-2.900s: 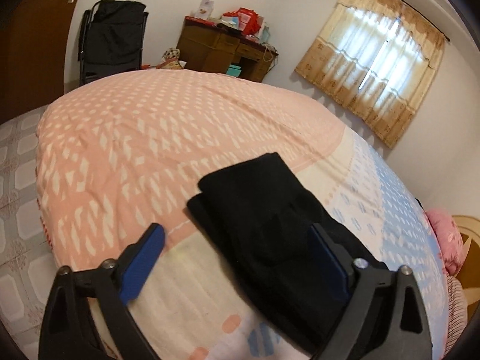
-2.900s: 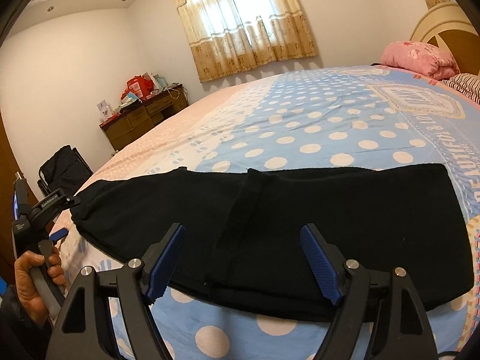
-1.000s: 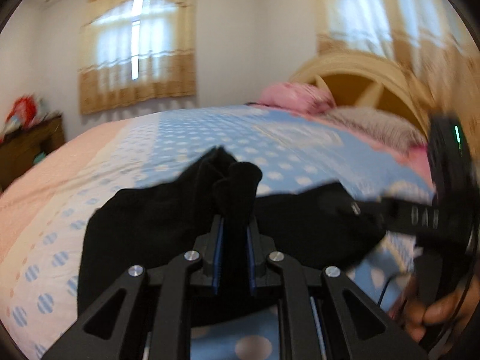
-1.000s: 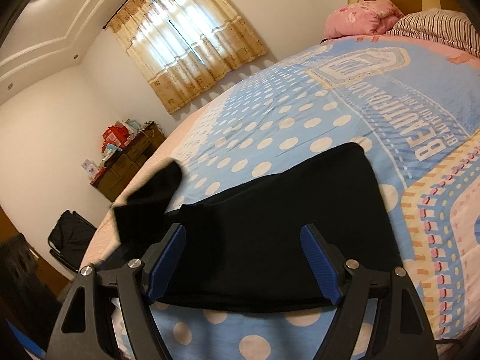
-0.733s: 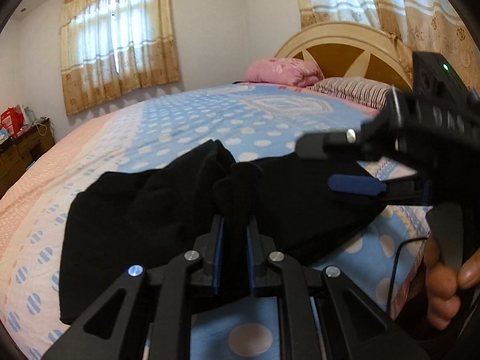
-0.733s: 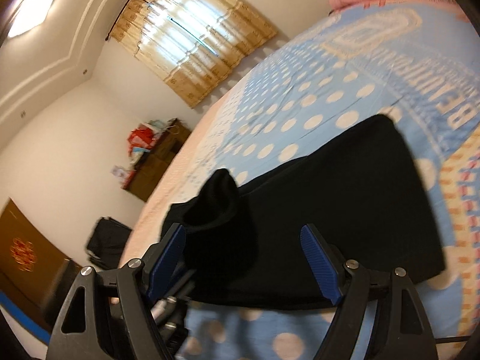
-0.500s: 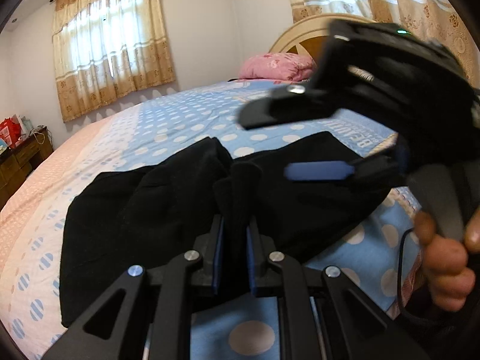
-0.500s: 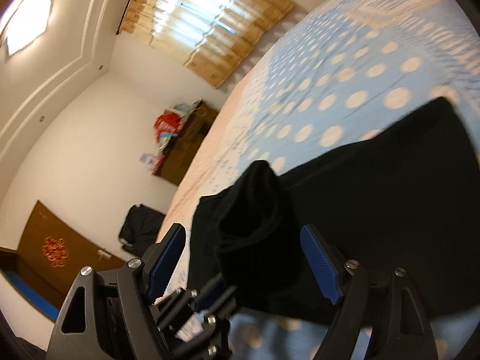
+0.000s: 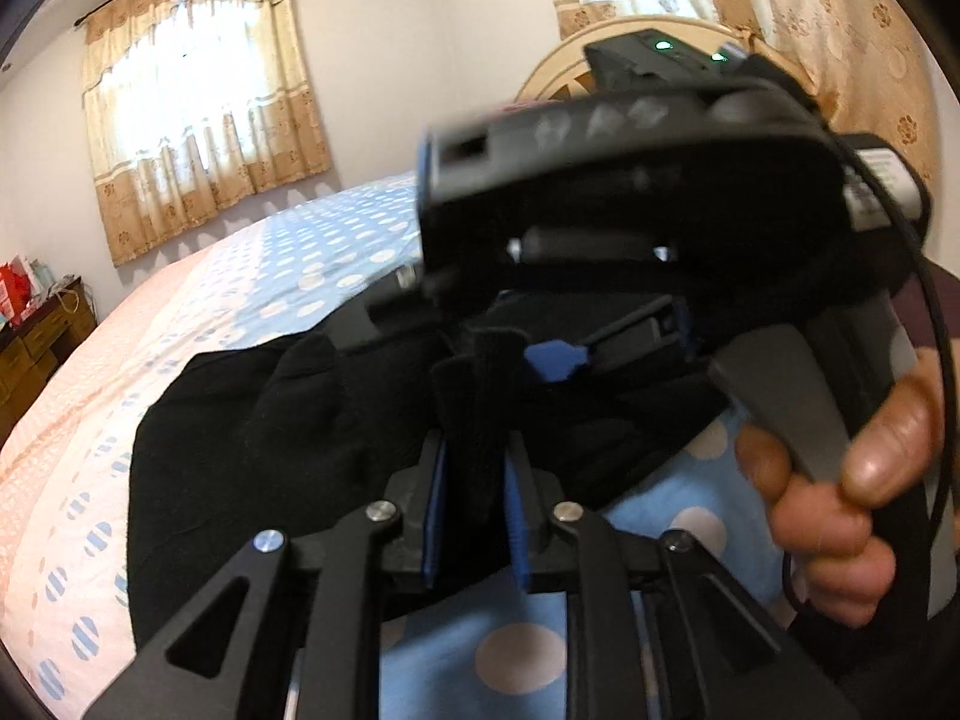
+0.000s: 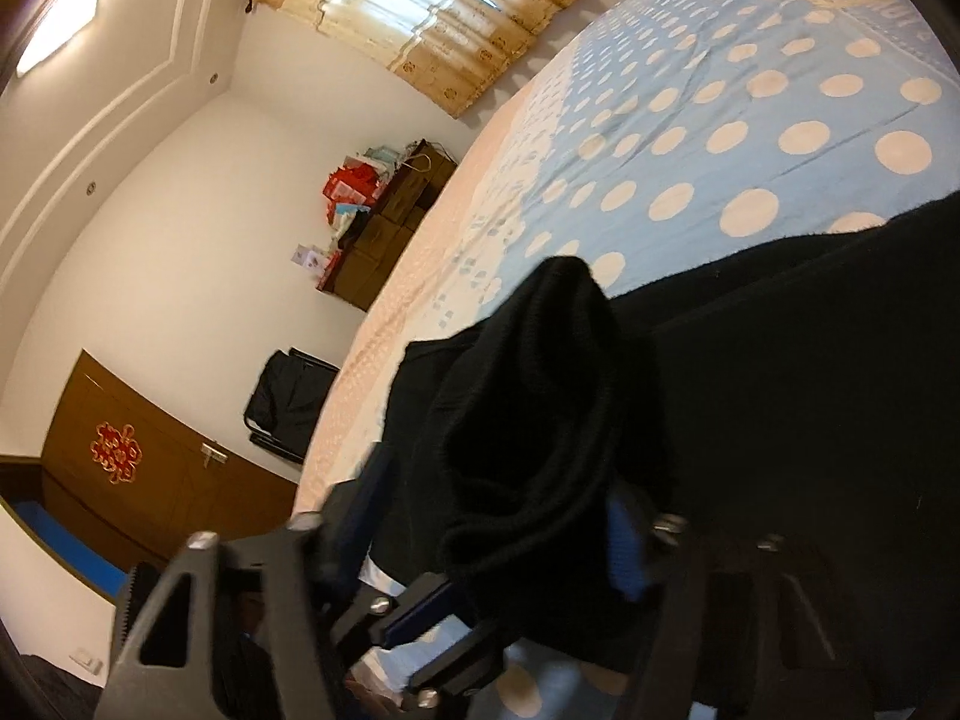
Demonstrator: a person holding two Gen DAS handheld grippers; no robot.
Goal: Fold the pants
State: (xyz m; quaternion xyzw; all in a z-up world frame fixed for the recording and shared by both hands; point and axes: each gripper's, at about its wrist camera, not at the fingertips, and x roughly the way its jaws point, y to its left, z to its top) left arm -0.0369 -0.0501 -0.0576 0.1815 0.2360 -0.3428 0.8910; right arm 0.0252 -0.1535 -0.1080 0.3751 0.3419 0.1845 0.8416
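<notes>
The black pants (image 9: pixel 252 438) lie on the bed, partly folded over themselves. My left gripper (image 9: pixel 474 468) is shut on a bunched end of the pants (image 9: pixel 480 384) and holds it raised. My right gripper (image 9: pixel 558 360) has come in close from the right, its body filling the upper right of the left wrist view, a hand on its trigger. In the right wrist view the raised bunch of pants (image 10: pixel 540 408) stands between my right gripper's (image 10: pixel 498 510) blue pads, which look apart around it. The left gripper's frame (image 10: pixel 420 618) shows below.
The bed has a blue polka-dot cover (image 10: pixel 720 138) turning pink (image 9: pixel 90 396) toward its foot. A wooden dresser (image 10: pixel 390 240) with red items and a black folding chair (image 10: pixel 288 402) stand by the far wall. Curtained windows (image 9: pixel 198 138) lie behind.
My left gripper shut on the pant end and carried it across toward the waist end. My right gripper swung in until its pads bracket the raised bunch.
</notes>
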